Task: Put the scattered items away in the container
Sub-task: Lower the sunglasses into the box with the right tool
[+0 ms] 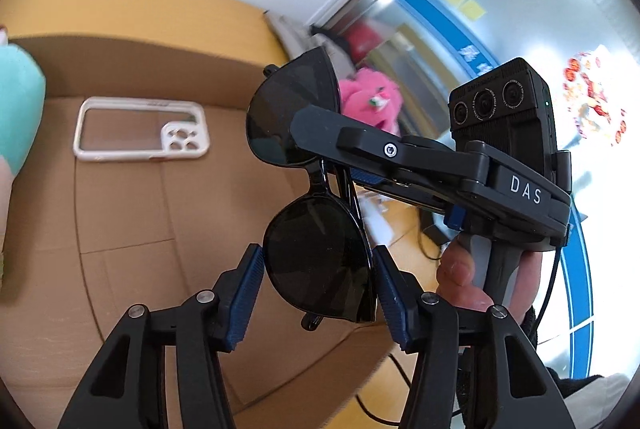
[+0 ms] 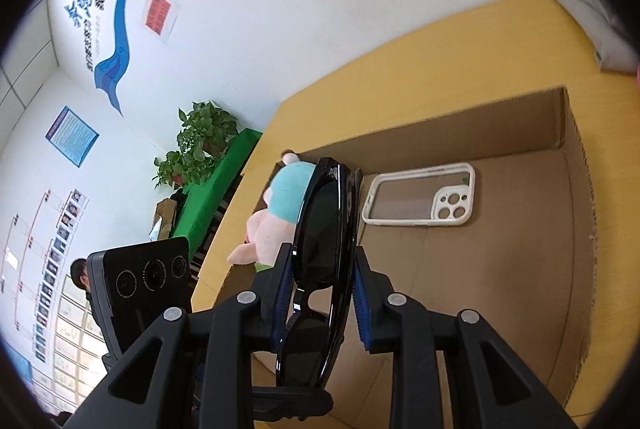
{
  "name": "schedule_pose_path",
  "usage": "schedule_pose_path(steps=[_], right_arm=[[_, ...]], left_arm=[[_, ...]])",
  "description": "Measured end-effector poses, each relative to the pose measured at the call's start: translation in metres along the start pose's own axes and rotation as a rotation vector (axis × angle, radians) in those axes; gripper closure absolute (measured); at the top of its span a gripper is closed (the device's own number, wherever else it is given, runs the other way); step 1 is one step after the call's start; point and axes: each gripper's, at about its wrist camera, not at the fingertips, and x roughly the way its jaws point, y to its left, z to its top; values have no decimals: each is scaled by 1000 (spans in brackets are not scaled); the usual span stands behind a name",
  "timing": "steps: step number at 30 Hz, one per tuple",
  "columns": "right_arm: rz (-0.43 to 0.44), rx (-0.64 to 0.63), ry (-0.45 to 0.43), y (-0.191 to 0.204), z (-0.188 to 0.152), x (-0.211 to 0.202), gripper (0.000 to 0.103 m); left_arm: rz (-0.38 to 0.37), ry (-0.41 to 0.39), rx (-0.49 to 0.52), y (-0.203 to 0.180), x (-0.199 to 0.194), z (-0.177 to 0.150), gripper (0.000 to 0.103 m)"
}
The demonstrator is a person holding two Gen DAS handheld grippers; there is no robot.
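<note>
Potted plant (image 2: 204,141), green cloth (image 2: 216,185), wall posters (image 2: 71,135)

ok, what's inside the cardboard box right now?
On the cardboard box floor lies a white phone case. The sunglasses, held above in the right tongs, hide part of the floor.

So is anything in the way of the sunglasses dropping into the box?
Nothing visible blocks them. The sunglasses hang over the open cardboard box. Inside, the phone case lies flat farther back and the plush toy sits by the left wall, leaving bare floor below.
</note>
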Motion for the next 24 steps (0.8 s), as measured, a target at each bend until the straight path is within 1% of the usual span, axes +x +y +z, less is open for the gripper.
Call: schedule_pose_path(steps=[4, 8, 11, 16, 17, 18, 19, 20, 24], right_arm=[[-6, 39, 52, -17, -1, 25, 77], [-10, 89, 112, -29, -4, 52, 77], [-15, 112, 155, -33, -8, 74, 77], [-33, 144, 212, -36, -13, 107, 77], [-45, 146, 223, -36, -14, 114, 77], [-56, 145, 229, -35, -14, 118, 77], [-64, 147, 237, -37, -15, 122, 77], [-83, 143, 242, -37, -16, 127, 77], [-86, 152, 243, -42, -18, 134, 77]], left_arm=[[38, 51, -60, 19, 15, 0, 44], [81, 100, -145, 43, 22, -3, 45], [124, 132, -205, 60, 24, -4, 47], [170, 177, -310, 87, 25, -9, 48], [181, 186, -319, 91, 26, -10, 49], [194, 196, -327, 94, 27, -11, 57], [201, 205, -331, 96, 28, -12, 59], [198, 207, -335, 98, 28, -13, 59], [202, 208, -329, 101, 26, -13, 59]])
